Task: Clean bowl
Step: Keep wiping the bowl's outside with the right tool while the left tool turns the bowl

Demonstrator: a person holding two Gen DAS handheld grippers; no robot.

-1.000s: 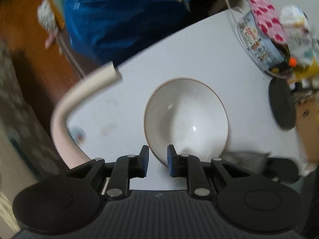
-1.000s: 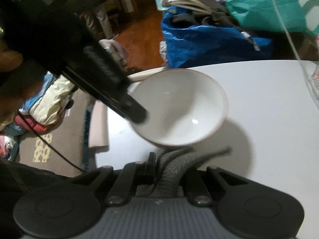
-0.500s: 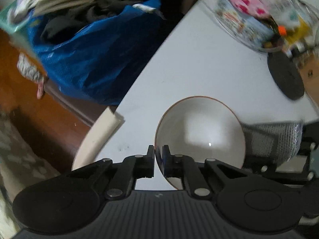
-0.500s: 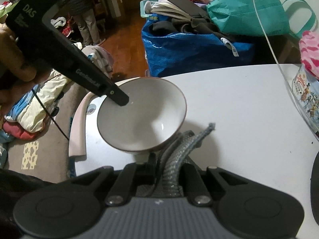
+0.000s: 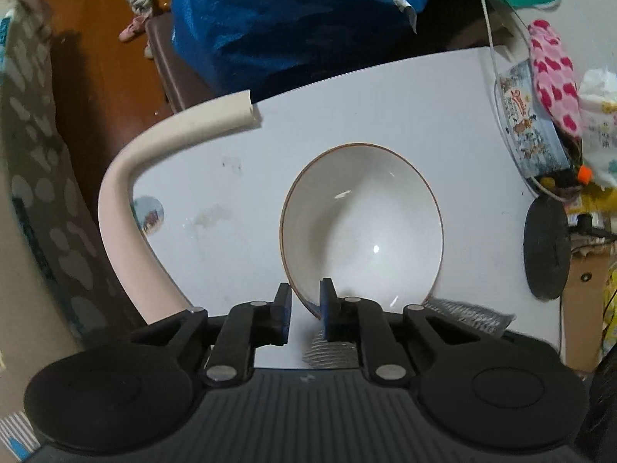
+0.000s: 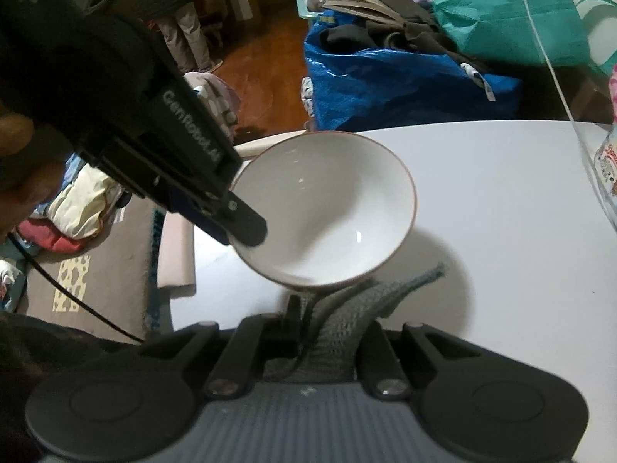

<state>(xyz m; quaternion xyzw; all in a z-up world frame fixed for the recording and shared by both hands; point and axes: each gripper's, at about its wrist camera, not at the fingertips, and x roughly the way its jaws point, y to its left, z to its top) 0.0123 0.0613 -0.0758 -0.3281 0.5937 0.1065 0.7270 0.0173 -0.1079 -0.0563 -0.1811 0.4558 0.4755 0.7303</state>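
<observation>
A white bowl [image 5: 362, 231] with a thin brown rim sits tilted above the white table [image 5: 385, 108]. Its near rim stands between the pads of my left gripper [image 5: 306, 297]. Those jaws are opening, and a strip of table shows between the left pad and the bowl's wall. From the right wrist, the left gripper [image 6: 246, 231] reaches over the left rim of the bowl [image 6: 324, 208]. My right gripper [image 6: 331, 320] is shut on a bunched grey knitted cloth [image 6: 347, 316] just below the bowl, its jaws easing slightly. The cloth [image 5: 466, 314] shows under the bowl's near side.
A cream foam guard [image 5: 127, 162] wraps the table's left edge. A blue bag [image 5: 270, 19] of clothes stands beyond the far edge. At the right are a black disc [image 5: 545, 247] and a clear tub [image 5: 528, 127] of packets. A hand [image 6: 23, 177] holds the left gripper.
Half a second ago the left jaws were pinched on the bowl's rim; now they stand apart around it. The left gripper has rolled, and the bowl has shifted right. The right gripper holds the cloth throughout.
</observation>
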